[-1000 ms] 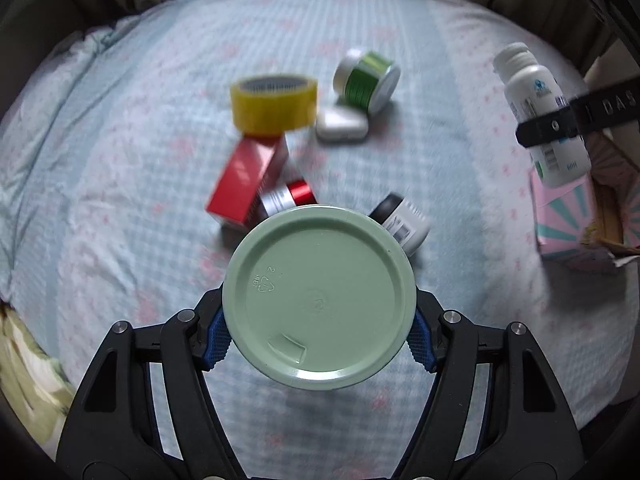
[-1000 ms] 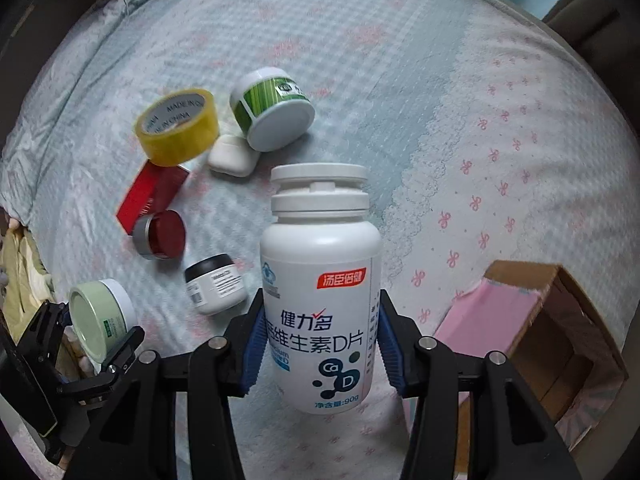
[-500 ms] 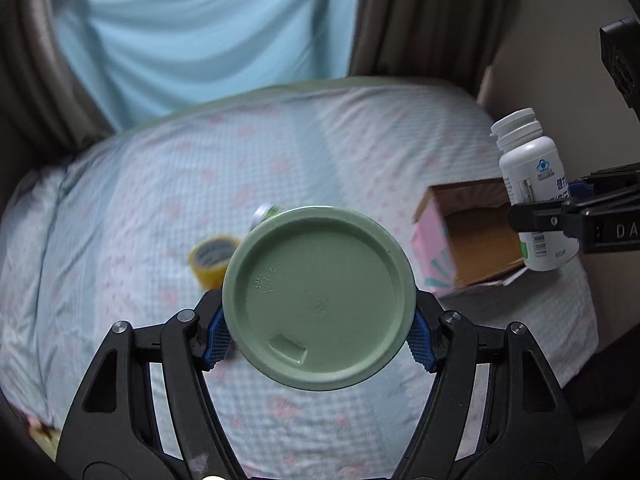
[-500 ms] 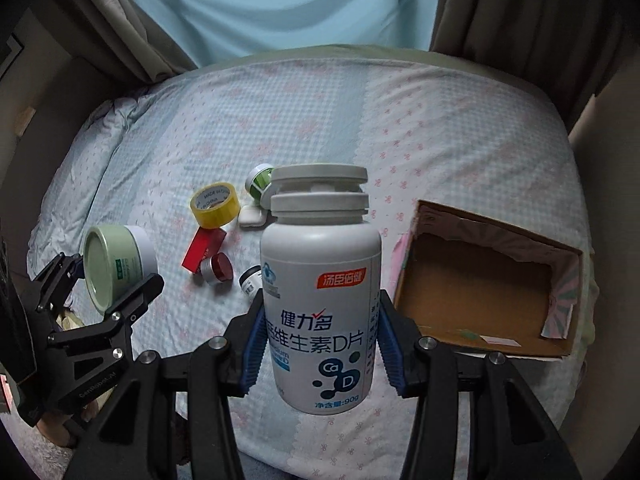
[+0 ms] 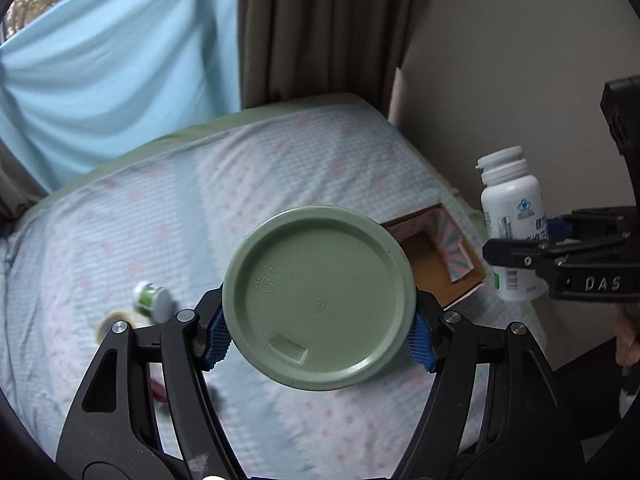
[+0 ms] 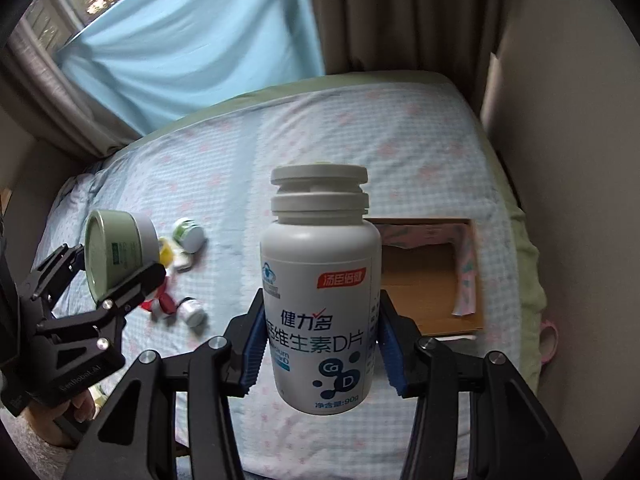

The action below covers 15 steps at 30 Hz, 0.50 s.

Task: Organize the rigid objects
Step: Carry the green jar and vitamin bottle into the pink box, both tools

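The cardboard box (image 6: 424,280) looks empty. The left gripper (image 5: 320,328) clamps a green-lidded jar (image 5: 318,298), the right gripper (image 6: 322,344) a vitamin bottle (image 6: 320,288), both aloft before it; other small items (image 6: 180,272) lie left of it on the bed (image 6: 320,120).

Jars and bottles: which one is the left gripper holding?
The left gripper holds the sage-green-lidded jar; the white vitamin bottle sits in the right gripper.

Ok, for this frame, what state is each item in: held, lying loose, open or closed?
Pale green round jar: lid on, held in left gripper.
White supplement bottle: capped, upright, held in right gripper.
Cardboard box with pink lining: open, nothing visible inside.
Small green-striped jar: lying loose on bed.
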Tool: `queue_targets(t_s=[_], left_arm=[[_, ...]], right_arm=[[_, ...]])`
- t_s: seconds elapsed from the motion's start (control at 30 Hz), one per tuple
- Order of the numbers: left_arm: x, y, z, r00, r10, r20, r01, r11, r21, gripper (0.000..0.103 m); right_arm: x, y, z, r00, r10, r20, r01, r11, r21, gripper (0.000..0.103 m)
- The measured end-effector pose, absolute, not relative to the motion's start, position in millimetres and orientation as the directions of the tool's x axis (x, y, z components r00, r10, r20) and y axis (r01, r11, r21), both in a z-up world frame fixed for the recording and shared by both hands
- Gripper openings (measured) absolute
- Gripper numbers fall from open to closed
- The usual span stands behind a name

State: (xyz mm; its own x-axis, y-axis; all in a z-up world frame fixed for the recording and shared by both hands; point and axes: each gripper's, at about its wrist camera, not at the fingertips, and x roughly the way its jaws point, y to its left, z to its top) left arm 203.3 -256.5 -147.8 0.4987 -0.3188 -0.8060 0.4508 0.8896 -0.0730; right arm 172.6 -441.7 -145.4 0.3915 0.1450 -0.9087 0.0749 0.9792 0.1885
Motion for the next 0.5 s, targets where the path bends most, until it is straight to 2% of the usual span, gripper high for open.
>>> queue_targets(t_s=[0.2, 0.5], left_arm=[[229, -329, -187, 0.427, -0.302, -0.852, 0.473, 0.878, -0.075, 0.067], [269, -386, -295, 0.269, -0.181, -0.946, 0.437, 0.898, -0.048, 0.067]], right_arm=[[186, -509, -189, 0.331, 0.153, -0.931, 0.120, 0.972, 0.202, 0.046], [220, -555, -297, 0.182, 0.265, -0.947, 0.123, 0.949, 0.290, 0.046]])
